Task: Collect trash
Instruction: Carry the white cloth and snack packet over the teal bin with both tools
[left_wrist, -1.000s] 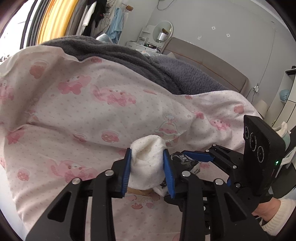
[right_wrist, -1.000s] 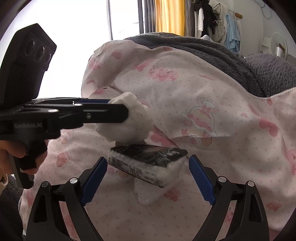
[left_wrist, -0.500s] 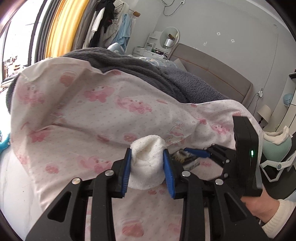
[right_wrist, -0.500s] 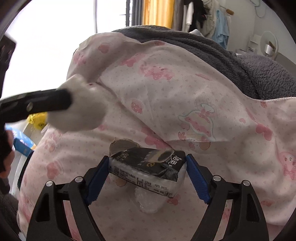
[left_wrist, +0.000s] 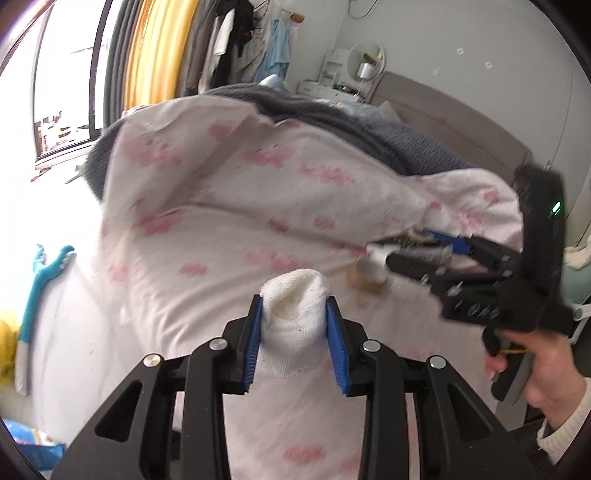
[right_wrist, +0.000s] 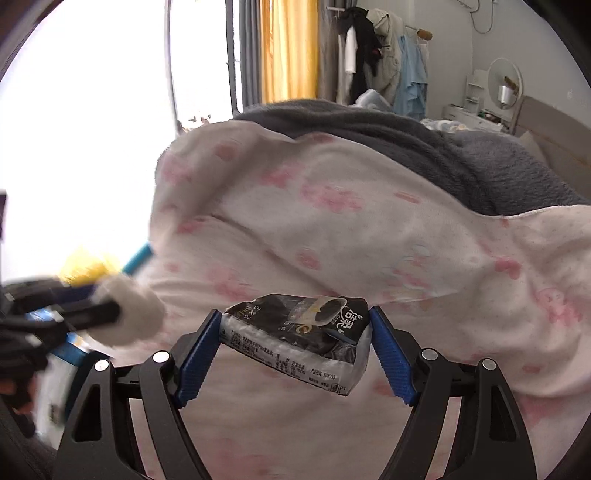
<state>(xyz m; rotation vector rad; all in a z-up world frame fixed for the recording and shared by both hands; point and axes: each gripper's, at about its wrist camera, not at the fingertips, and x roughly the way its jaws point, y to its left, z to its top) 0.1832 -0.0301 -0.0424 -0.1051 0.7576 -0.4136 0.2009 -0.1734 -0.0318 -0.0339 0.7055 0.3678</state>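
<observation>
Left gripper (left_wrist: 294, 339): my blue pads were clamped on a rolled white sock (left_wrist: 293, 325), squeezing it at both sides. Its rounded end stuck out past the fingertips toward 12 o'clock; its lower part hung between the fingers. It was off the bedding, carried in the grip.

Right gripper (right_wrist: 295, 354): my jaws had just been closing, and a black-and-white tissue pack (right_wrist: 299, 339) sat between them. Pads pressed on both short ends. The pack lay tilted, its right end higher, with the white printed edge facing the camera and a clear flap on top. It was lifted clear of the quilt.

From the left wrist view, the right gripper (left_wrist: 413, 251) showed at 3 o'clock, blurred, holding the same pack (left_wrist: 410, 253) side-on. The person's hand (left_wrist: 535, 373) gripped its handle at 4 o'clock, cream sleeve cuff at the frame edge. A small brown item (left_wrist: 365, 278) lay on the quilt just under that gripper's tip; too blurred to say what it was.

From the right wrist view, the left gripper (right_wrist: 122, 314) appeared at 9 o'clock, blurred, with the sock (right_wrist: 129, 317) at its tip.

Background: pink-print white quilt (left_wrist: 229, 229) filling the middle, grey blanket (right_wrist: 406, 147) beyond it at 12 to 2 o'clock. Yellow curtain (right_wrist: 290, 51) at 12 o'clock, hanging clothes (right_wrist: 376, 59) beside it at 1 o'clock.
</observation>
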